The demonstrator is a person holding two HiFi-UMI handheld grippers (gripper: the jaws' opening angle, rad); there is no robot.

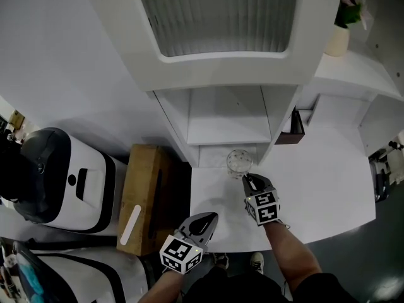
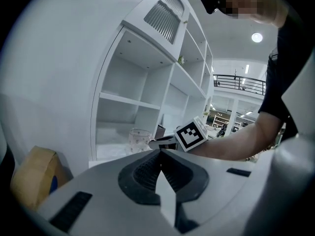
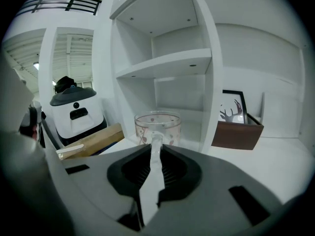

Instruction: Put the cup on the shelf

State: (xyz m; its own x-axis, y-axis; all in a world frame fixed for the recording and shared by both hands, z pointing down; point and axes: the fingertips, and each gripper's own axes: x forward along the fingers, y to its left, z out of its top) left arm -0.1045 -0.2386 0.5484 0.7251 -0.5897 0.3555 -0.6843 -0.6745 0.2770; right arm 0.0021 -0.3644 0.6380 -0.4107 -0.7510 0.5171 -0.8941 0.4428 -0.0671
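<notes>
Cup (image 1: 239, 161) upright at shelf (image 1: 227, 131) front
Clear glass, red dots, empty. Handle is clamped in the right gripper (image 3: 156, 146). Cup is placed at the mouth of the white shelf's bottom bay.

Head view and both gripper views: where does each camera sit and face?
Head view: on the head, looking steeply down at shelf, cup, left gripper, right gripper, forearms.
Left gripper view: on left gripper, over shut jaws toward shelf; right forearm shows.
Right gripper view: on right gripper, along jaws clamping cup's handle, toward shelf.
Shared: all show the cup.
</notes>
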